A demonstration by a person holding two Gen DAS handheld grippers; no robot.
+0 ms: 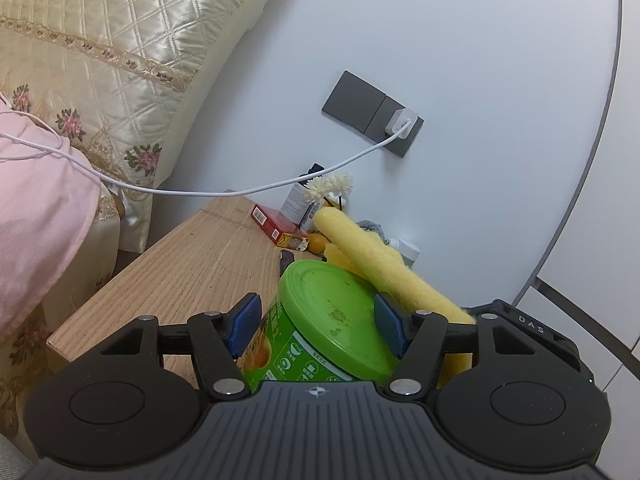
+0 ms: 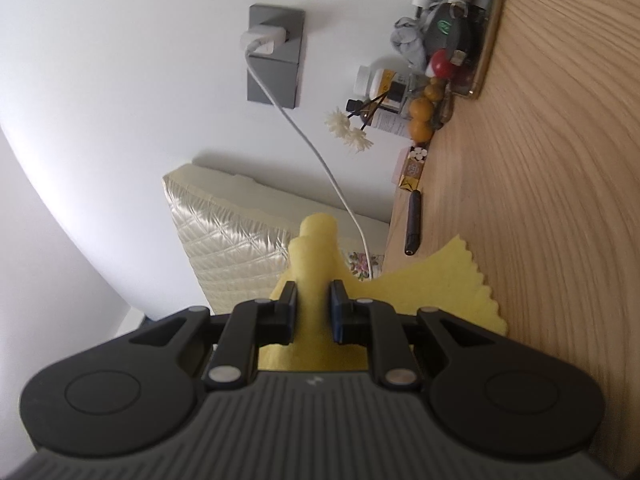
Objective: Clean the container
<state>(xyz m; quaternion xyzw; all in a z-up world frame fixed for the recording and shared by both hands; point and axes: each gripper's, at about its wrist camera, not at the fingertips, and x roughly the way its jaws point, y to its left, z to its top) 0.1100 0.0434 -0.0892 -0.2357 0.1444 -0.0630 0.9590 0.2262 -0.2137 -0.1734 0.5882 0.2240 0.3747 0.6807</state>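
Observation:
My left gripper (image 1: 316, 320) is shut on a green container (image 1: 304, 356) with a green lid (image 1: 332, 304), tilted above the wooden bedside table (image 1: 192, 264). The lid carries small dirt specks. A yellow cloth (image 1: 376, 260) lies against the far right side of the lid. In the right wrist view my right gripper (image 2: 313, 312) is shut on that yellow cloth (image 2: 316, 256), a fold standing up between the fingers and the rest fanning toward the table (image 2: 560, 200). The container is not visible in the right wrist view.
At the back of the table stand a red box (image 1: 276, 226), oranges (image 2: 422, 118), bottles (image 2: 380, 80), dried flowers (image 1: 328, 186) and a black pen (image 2: 414, 222). A white charger cable (image 1: 240, 192) hangs from the wall socket (image 1: 372, 114) across to the bed (image 1: 80, 80).

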